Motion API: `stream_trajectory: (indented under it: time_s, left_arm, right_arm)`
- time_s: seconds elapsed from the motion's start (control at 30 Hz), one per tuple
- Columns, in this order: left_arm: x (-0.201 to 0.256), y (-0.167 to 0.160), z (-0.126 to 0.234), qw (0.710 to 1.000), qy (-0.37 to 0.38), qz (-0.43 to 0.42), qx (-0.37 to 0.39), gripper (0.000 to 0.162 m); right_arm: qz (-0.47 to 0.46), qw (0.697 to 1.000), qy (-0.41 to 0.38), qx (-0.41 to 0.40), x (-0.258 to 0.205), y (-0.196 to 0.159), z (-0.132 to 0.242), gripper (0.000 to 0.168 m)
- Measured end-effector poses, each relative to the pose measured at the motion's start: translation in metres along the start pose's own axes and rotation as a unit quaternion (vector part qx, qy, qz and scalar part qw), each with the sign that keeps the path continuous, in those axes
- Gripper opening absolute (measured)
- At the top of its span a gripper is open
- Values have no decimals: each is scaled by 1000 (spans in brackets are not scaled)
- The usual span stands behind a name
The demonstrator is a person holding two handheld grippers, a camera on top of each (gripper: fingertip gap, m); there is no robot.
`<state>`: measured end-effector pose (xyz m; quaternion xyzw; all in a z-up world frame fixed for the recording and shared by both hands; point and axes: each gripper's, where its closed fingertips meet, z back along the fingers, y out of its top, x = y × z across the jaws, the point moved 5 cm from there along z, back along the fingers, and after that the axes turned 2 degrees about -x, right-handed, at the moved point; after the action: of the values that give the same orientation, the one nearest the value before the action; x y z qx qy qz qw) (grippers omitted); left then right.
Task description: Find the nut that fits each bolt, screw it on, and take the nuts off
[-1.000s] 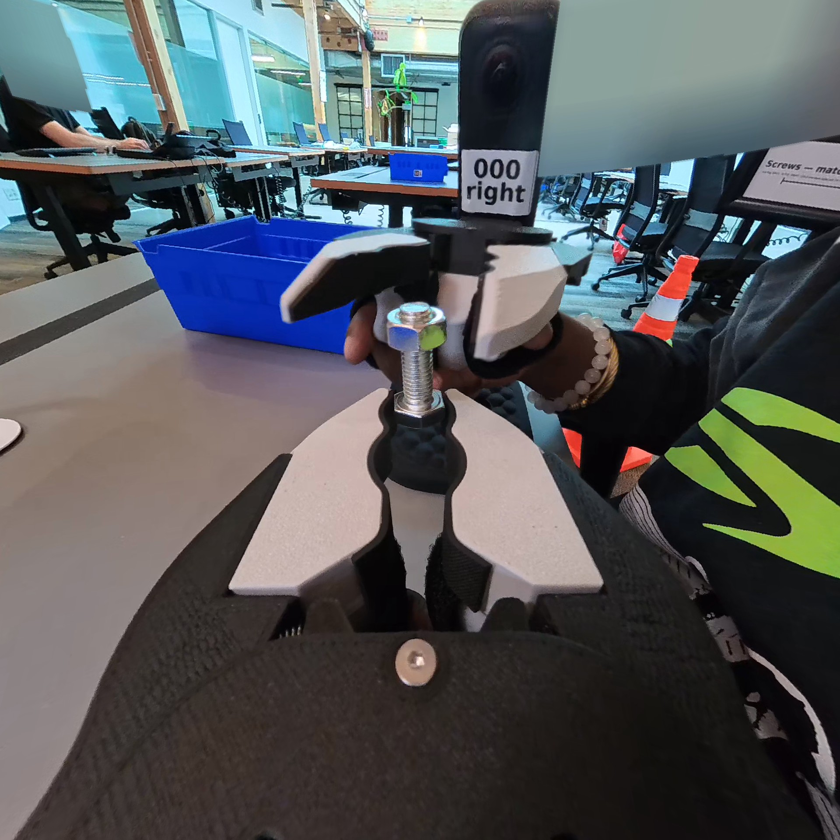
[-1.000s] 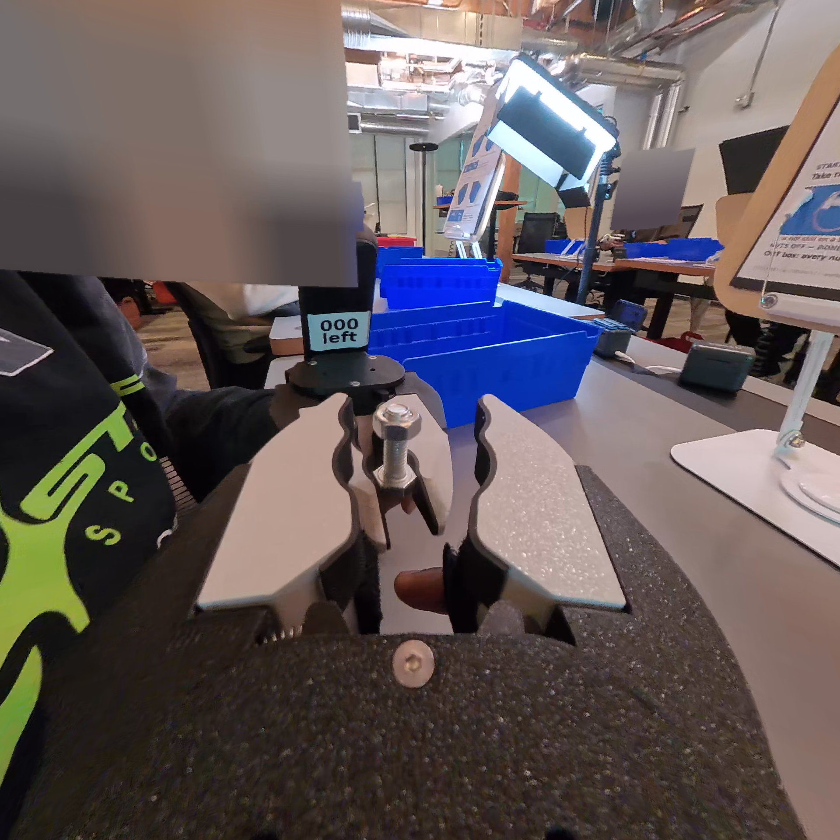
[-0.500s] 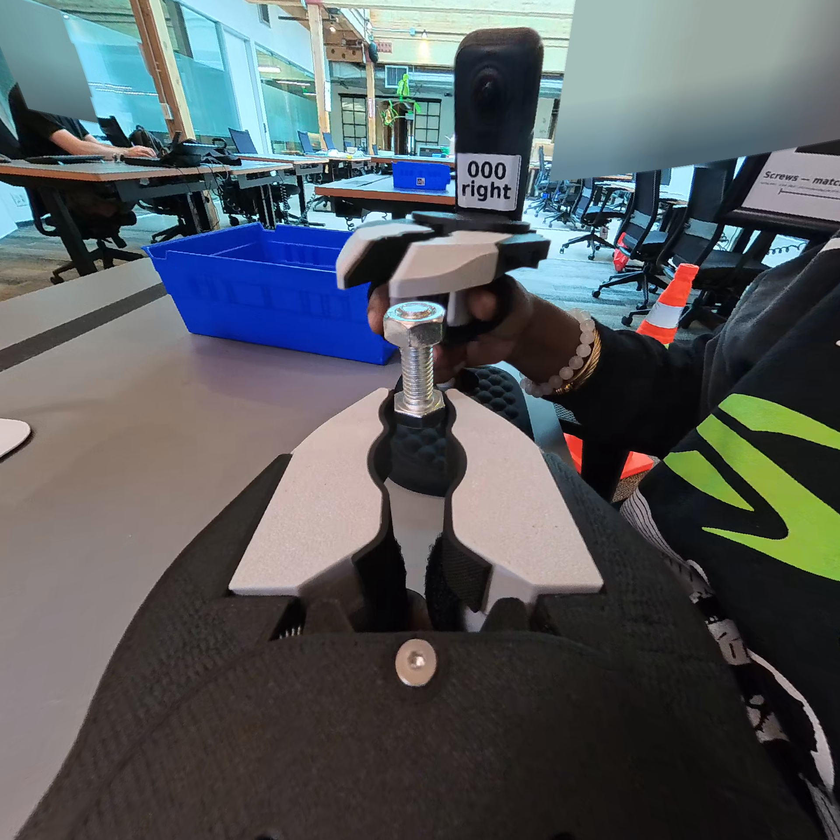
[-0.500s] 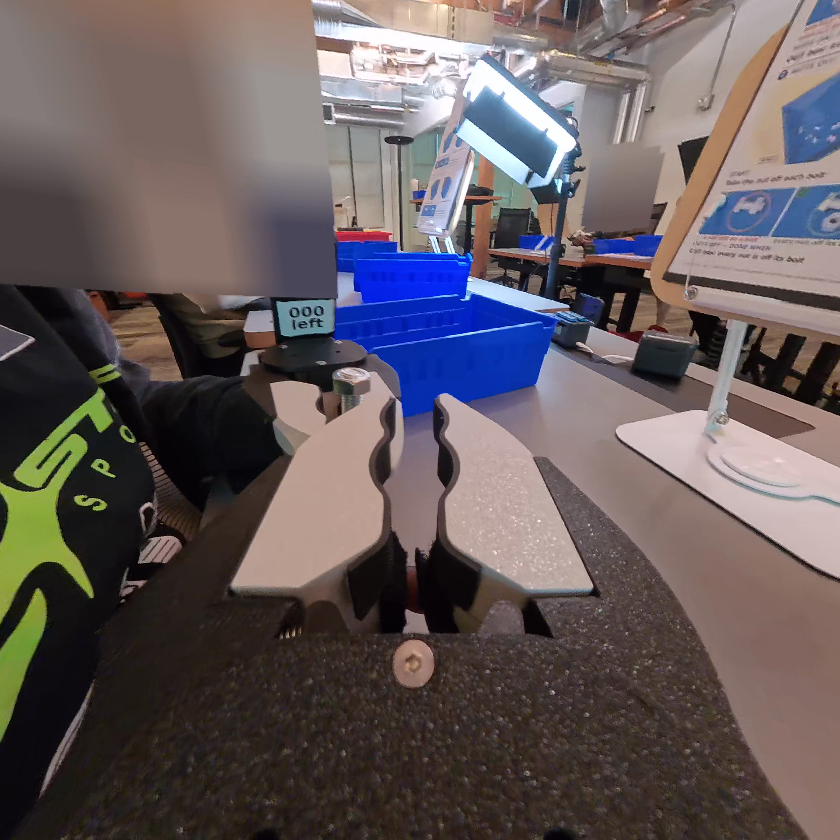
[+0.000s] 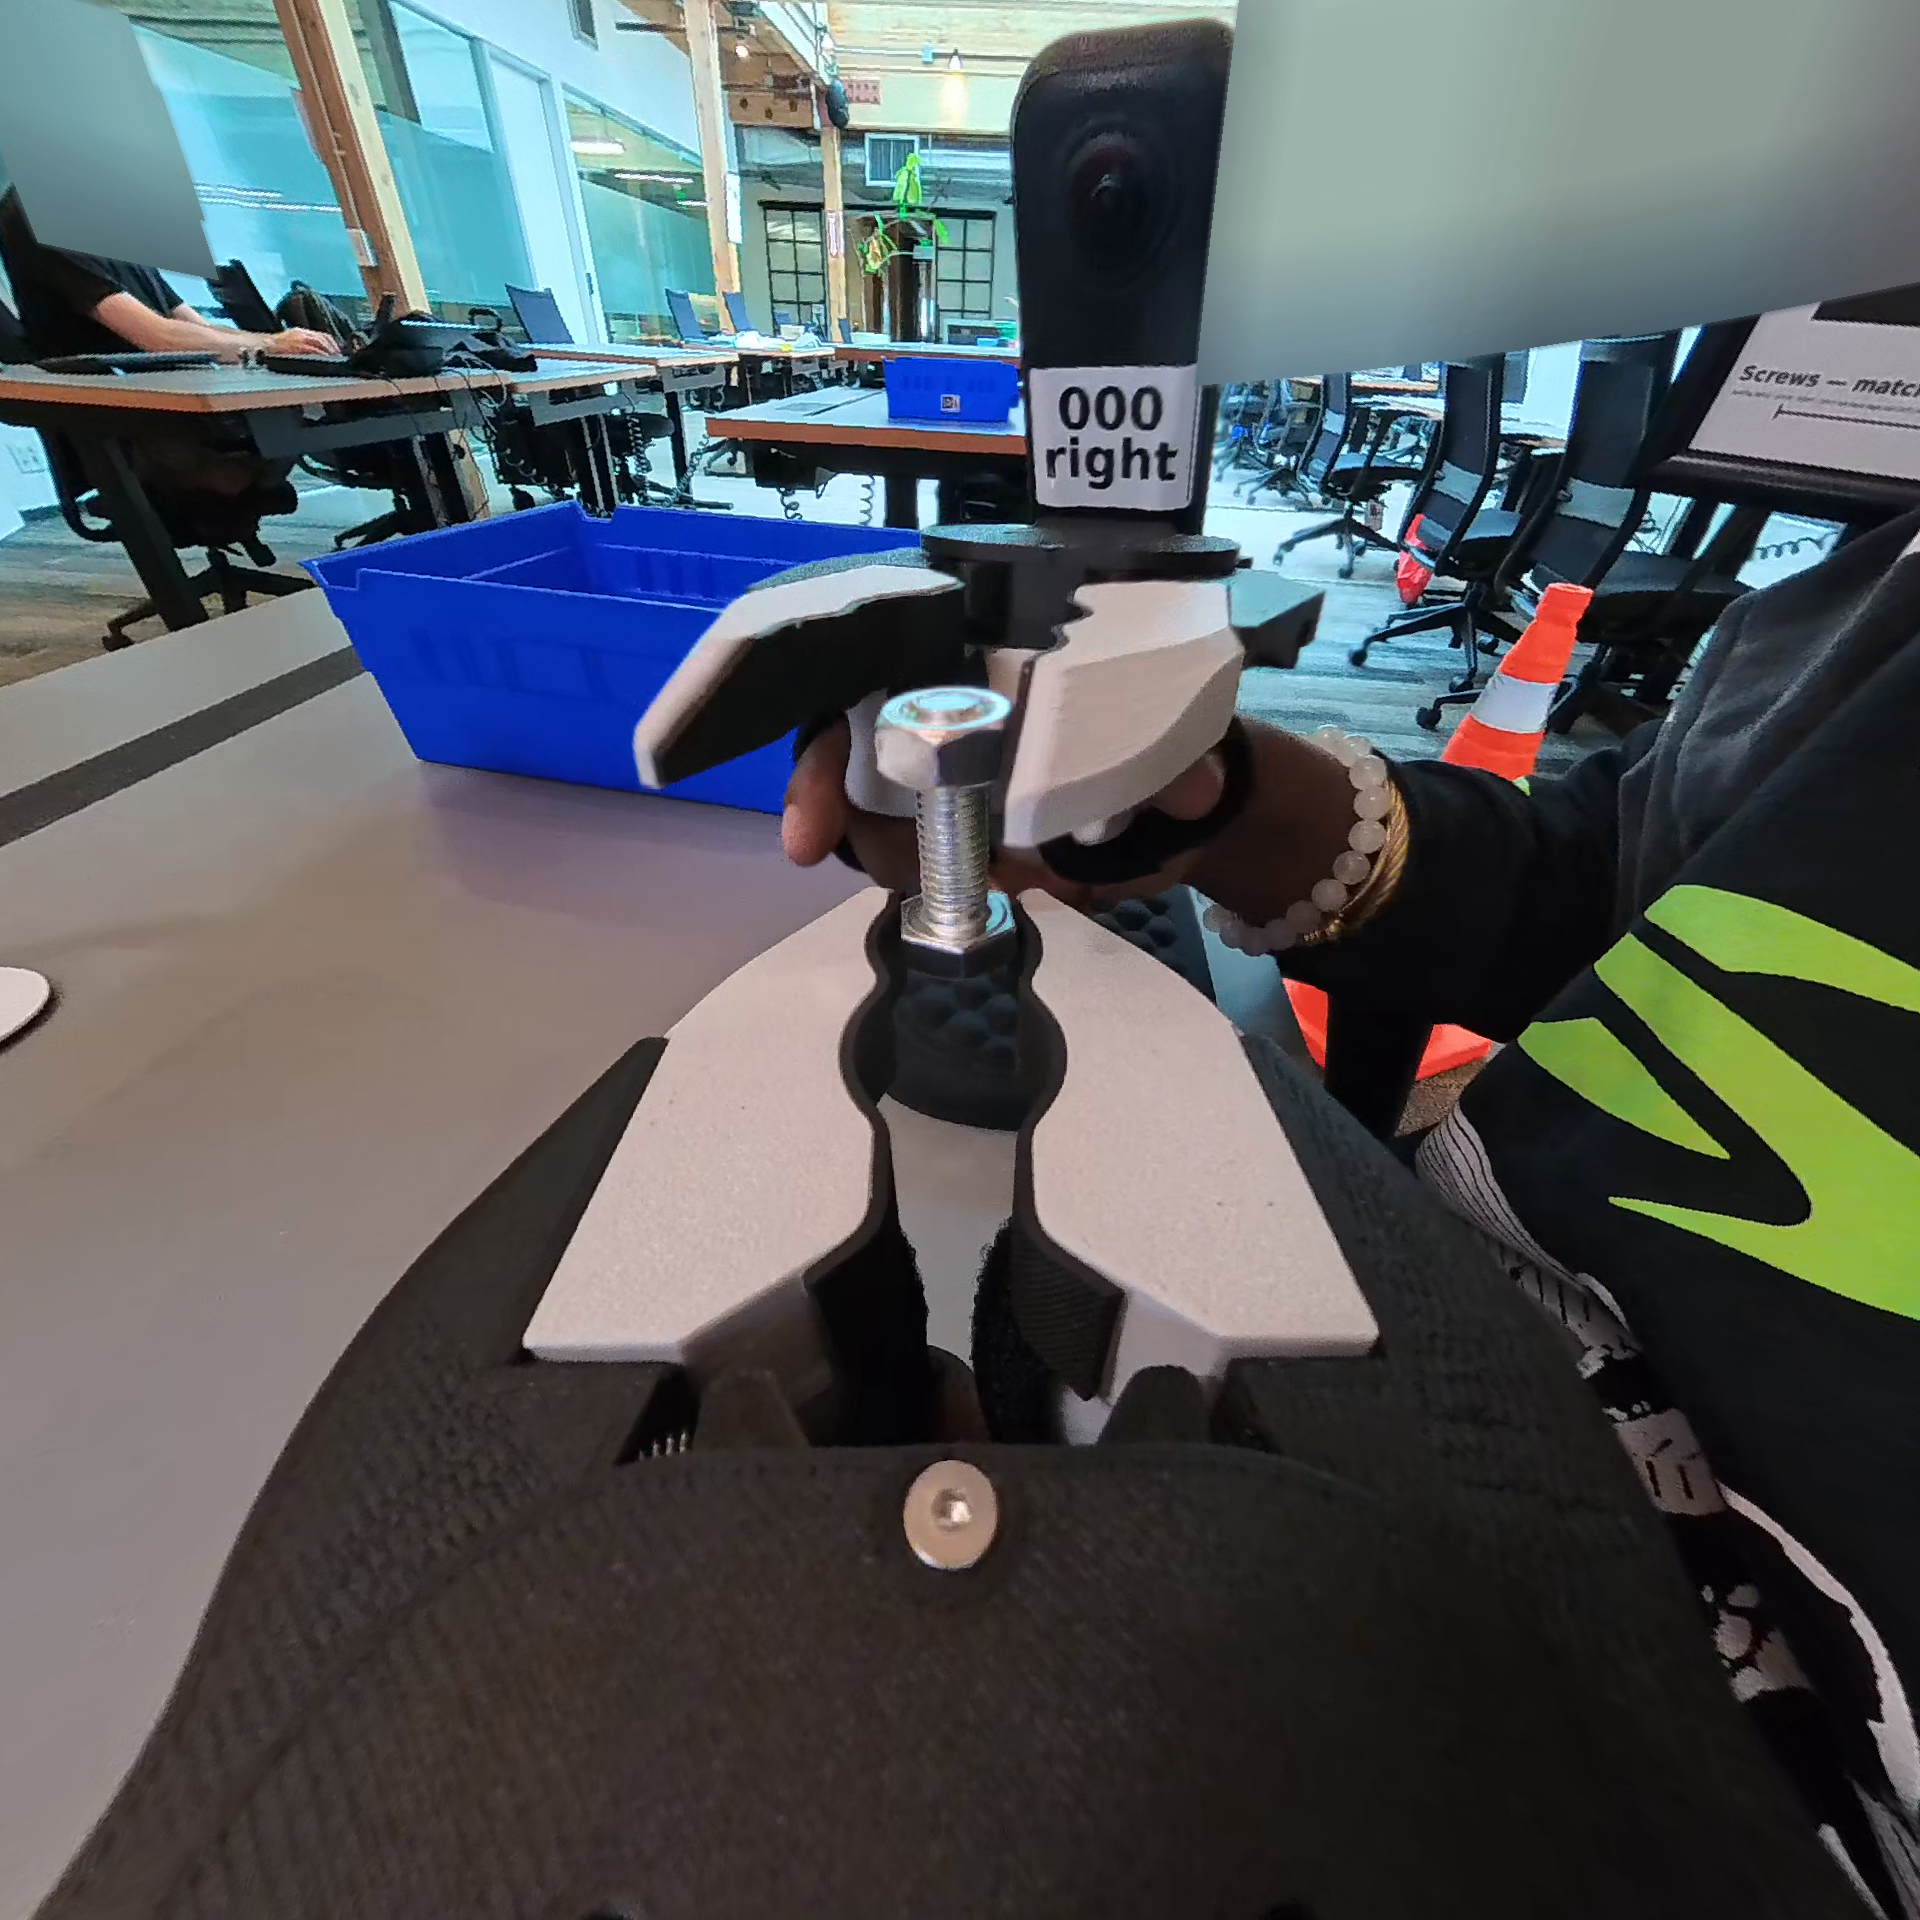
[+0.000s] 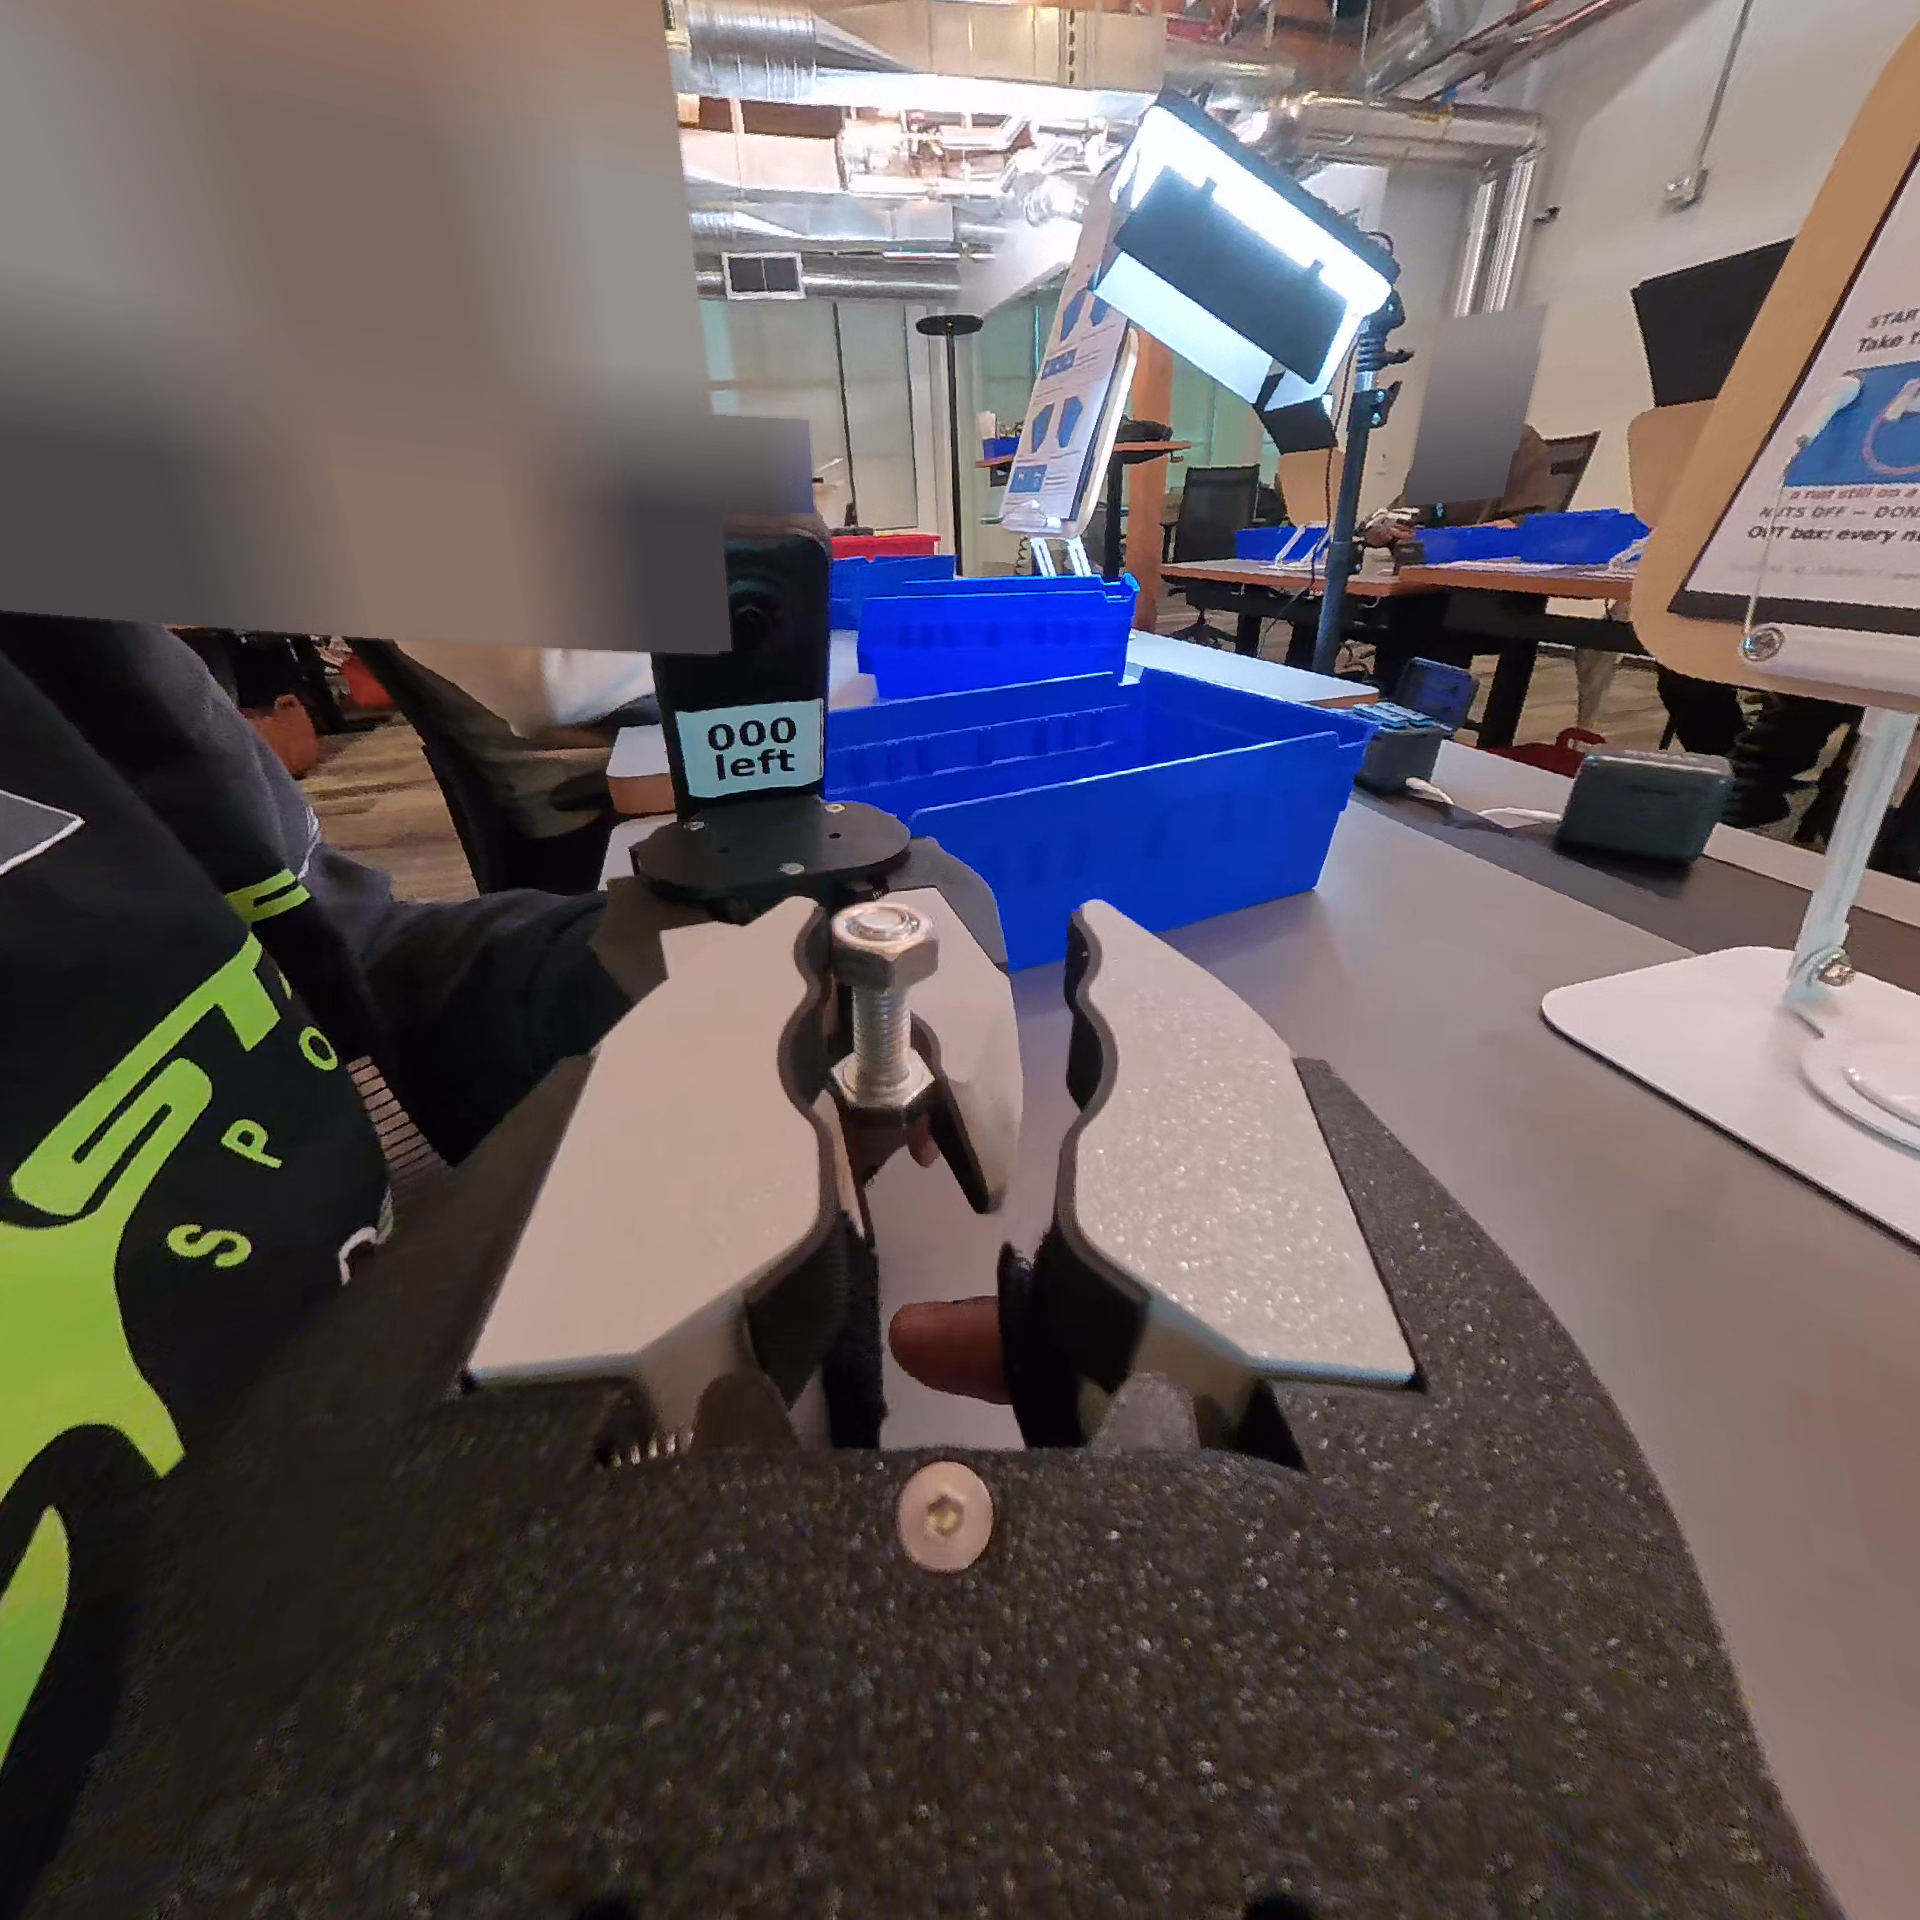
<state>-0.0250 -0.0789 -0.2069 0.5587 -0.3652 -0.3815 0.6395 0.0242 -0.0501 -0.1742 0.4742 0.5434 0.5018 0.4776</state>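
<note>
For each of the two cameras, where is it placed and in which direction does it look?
Left wrist view: sits on the left gripper, looks along its fingers at the held nut, bolt and open right gripper; a sleeve shows.
Right wrist view: sits on the right gripper, looks toward the left gripper; own thumb shows.
Shared: bolt, nut, both grippers.

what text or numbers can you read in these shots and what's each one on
I don't repeat writing, so here is only what bears it.
White sticker, upper centre of left wrist view: large print, legible.
Pale sticker, left of centre in right wrist view: large print, legible.
Sign sheet, right edge of left wrist view: cut off.
Instruction sheet, right edge of right wrist view: partly legible.
Poster, background: too small.
</note>
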Motion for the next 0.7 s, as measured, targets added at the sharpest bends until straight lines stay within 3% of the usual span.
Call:
stream_trajectory:
  time_s: [0.13,0.27,0.33,0.53,0.7]
  left_arm:
    - [-2,1,2,1000,2,5,3,19]
    - [-1,1,2,1000,0,1,4,19]
    - [-1,0,1,1000,1,2,1,19]
    - [0,-1,0,1000,1,0,-5,19]
    - [1,-2,-1,1000,-3,-2,-6,19]
  right_arm:
    - [17,1000,16,-3,3,3,15,38]
    - [28,1000,-8,-7,15,4,30,17]
    - [25,1000,-2,3,14,7,32,17]
    - [13,1000,11,7,3,6,14,56]
    - [18,1000,0,-9,-1,1,1,57]
